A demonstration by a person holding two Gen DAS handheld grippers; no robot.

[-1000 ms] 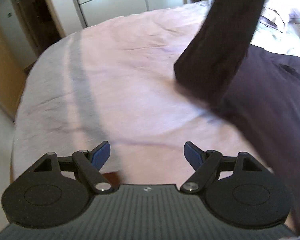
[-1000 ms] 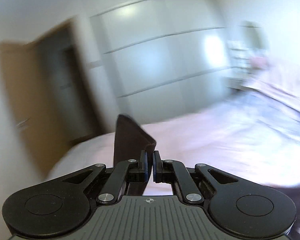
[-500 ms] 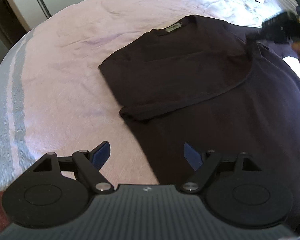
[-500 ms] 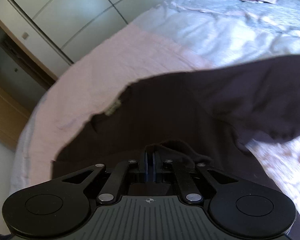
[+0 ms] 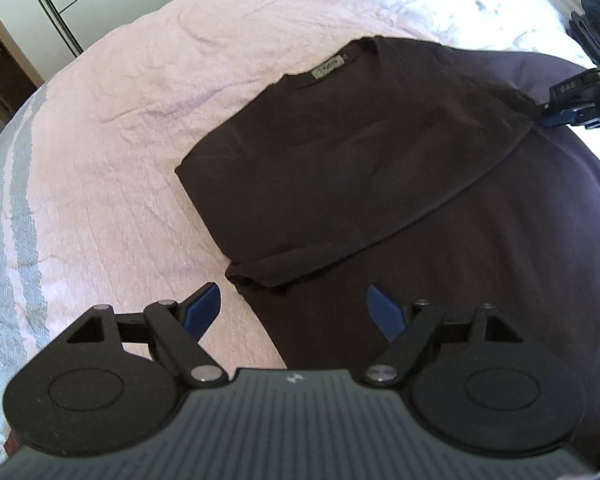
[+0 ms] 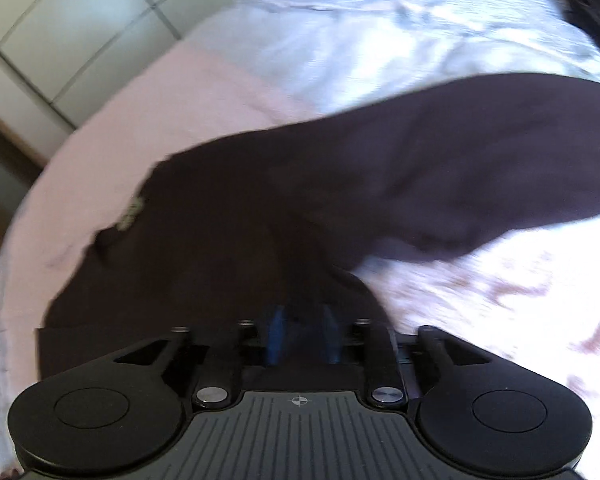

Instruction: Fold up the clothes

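**Letting go of the folded sleeve side**

I am holding my left claw (image 5: 294, 308) low over the near edge of the dark T-shirt (image 5: 360, 168), its blue pads spread wide with nothing between them; the shirt's lower side hem is lying just below and ahead of them, not touched. The shirt is lying flat on the pink bedspread (image 5: 112, 152), one side panel already laid over the body so that its edge is running as a long diagonal across the chest, with the neck label (image 5: 329, 68) showing at the far end.

My right claw (image 6: 300, 338) is opening at this moment, the pads parting with dark cloth between them and, as far as the blurred view lets me judge, no longer pressing it. In the left view that claw is sitting at the far right edge of the folded panel.

To do this release well, I am judging that I should let the cloth drop cleanly and draw the claw straight back, so the panel is not dragged off its line. A quick smoothing of the puckered corner (image 5: 260, 272) near my left pads would help before the next fold.
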